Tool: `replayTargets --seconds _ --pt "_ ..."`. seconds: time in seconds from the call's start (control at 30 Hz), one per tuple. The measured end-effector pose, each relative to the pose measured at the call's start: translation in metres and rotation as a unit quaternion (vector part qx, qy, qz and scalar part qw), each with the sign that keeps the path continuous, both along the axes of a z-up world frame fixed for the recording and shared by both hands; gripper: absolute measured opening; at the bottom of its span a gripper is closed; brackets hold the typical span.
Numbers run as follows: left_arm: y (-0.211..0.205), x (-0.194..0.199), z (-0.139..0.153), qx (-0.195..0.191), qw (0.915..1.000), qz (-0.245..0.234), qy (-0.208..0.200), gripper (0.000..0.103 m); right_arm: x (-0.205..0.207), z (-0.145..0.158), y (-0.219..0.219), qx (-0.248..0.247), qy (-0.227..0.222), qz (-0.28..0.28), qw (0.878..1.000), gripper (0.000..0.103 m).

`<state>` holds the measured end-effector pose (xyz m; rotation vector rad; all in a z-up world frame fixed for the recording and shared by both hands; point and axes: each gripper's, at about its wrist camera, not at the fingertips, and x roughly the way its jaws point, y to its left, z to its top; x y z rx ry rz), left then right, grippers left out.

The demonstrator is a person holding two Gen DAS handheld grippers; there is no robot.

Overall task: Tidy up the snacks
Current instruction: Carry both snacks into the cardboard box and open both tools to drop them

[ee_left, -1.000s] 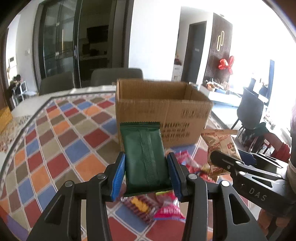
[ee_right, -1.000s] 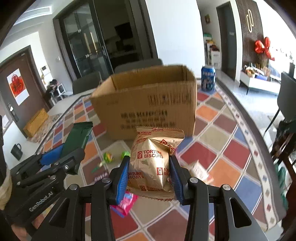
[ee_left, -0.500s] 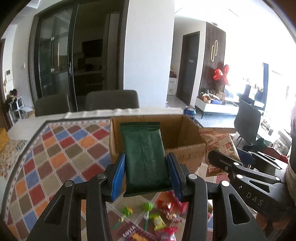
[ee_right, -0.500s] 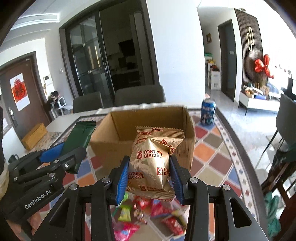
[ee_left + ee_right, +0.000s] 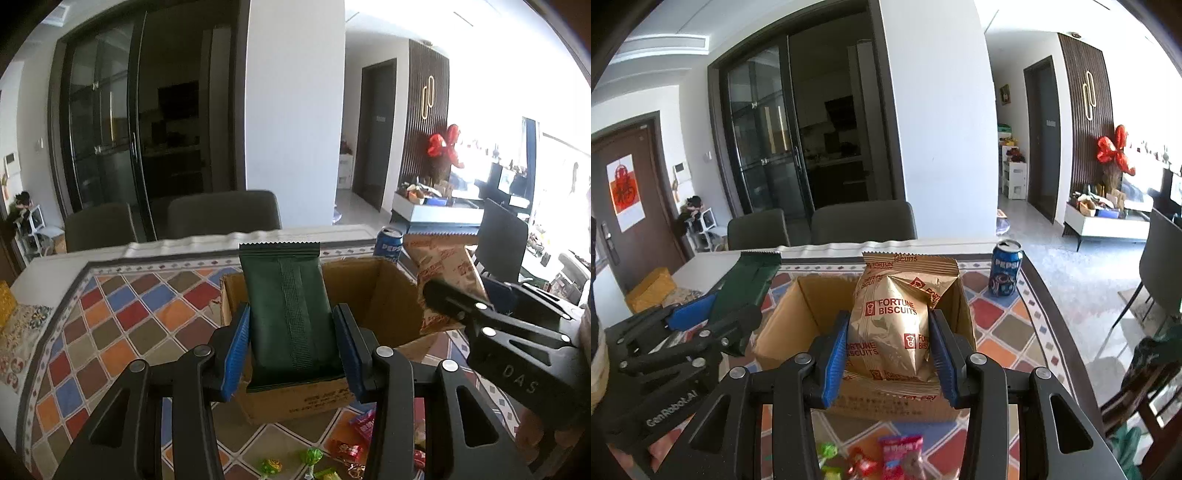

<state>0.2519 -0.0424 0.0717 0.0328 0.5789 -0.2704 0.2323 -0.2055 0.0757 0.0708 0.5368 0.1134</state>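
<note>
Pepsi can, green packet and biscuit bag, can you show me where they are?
Pepsi can [image 5: 1005, 272], right wrist view, on the blue label's middle.
Green packet [image 5: 290, 315], left wrist view, on its centre seam between the fingers.
Biscuit bag [image 5: 891, 325], right wrist view, on the gold front below the red lettering.

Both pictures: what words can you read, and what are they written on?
"FORTUNE BISCUITS": gold biscuit bag held in the right tool.
"PEPSI": blue can on the table.
"GenRobot.AI": left tool's body, right wrist view.
"DAS": right tool's body, left wrist view.
Cardboard box print: too blurred.
Green packet: no words visible.
</note>
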Motion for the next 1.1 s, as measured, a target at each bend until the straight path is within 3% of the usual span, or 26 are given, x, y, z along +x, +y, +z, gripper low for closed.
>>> replayTargets --seconds 0.73,0.77,0.83,0.9,1.1 --pt "-0.008 0.072 -0.048 0.016 0.9947 -0.011 0.101 0.045 0.072 -0.042 0.000 -0.013 0.084 0.007 0.996 0.043" --pt "-0.007 0.072 -0.048 0.018 0.9948 -0.004 0.100 0.046 0.073 -0.044 0.000 -0.014 0.087 0.008 0.996 0.044" --pt "-0.003 0.070 -0.045 0.016 0.9955 0.006 0.093 0.061 0.075 -0.046 0.001 -0.018 0.092 0.005 0.996 0.047" --pt "0.002 0.064 -0.040 0.013 0.9963 0.012 0.084 0.063 0.073 -0.047 -0.001 -0.017 0.097 0.000 0.995 0.056" --pt "0.011 0.039 -0.027 0.024 0.9977 0.019 0.060 0.071 0.057 -0.039 -0.001 -0.019 0.090 -0.001 0.996 0.056"
